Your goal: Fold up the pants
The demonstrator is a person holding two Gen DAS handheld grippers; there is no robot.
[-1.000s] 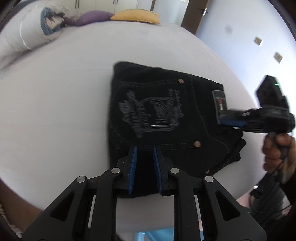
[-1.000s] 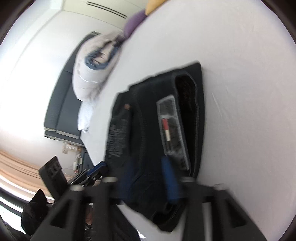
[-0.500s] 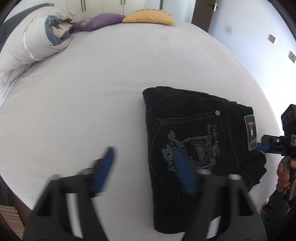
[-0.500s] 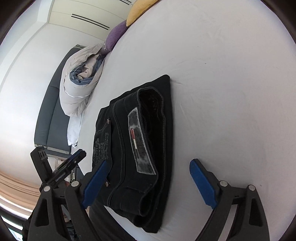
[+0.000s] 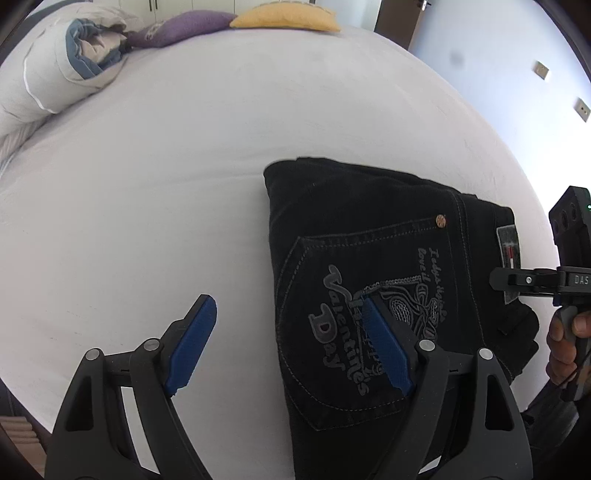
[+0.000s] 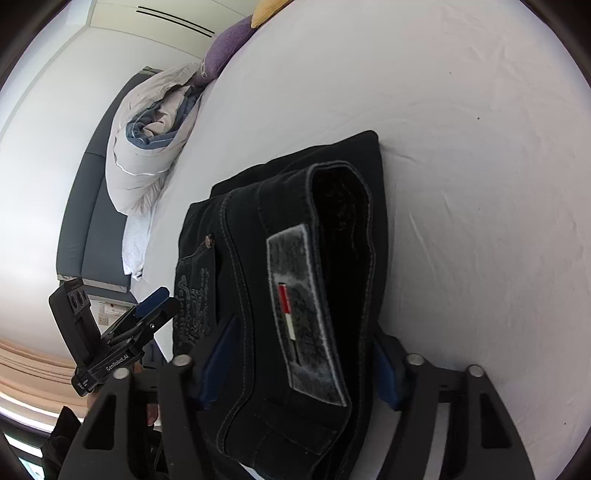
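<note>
The black pants [image 5: 369, 236] lie folded into a compact stack on the white bed [image 5: 184, 166], back pocket print facing up. My left gripper [image 5: 288, 343] is open above the stack's left edge; one blue pad is over the sheet, the other over the pocket print. In the right wrist view the pants [image 6: 295, 277] show their waistband and grey label. My right gripper [image 6: 299, 365] is open, its jaws straddling the waistband end of the stack. It also shows at the right edge of the left wrist view [image 5: 524, 280].
A rolled grey and blue duvet [image 5: 66, 74] lies at the bed's far left. A purple pillow [image 5: 181, 31] and a yellow pillow [image 5: 284, 20] sit at the head. The bed's right edge runs next to a wall with sockets [image 5: 541, 70].
My left gripper opened and drew back to the stack's left edge. My right gripper opened and moved in so its jaws straddle the waistband end.
</note>
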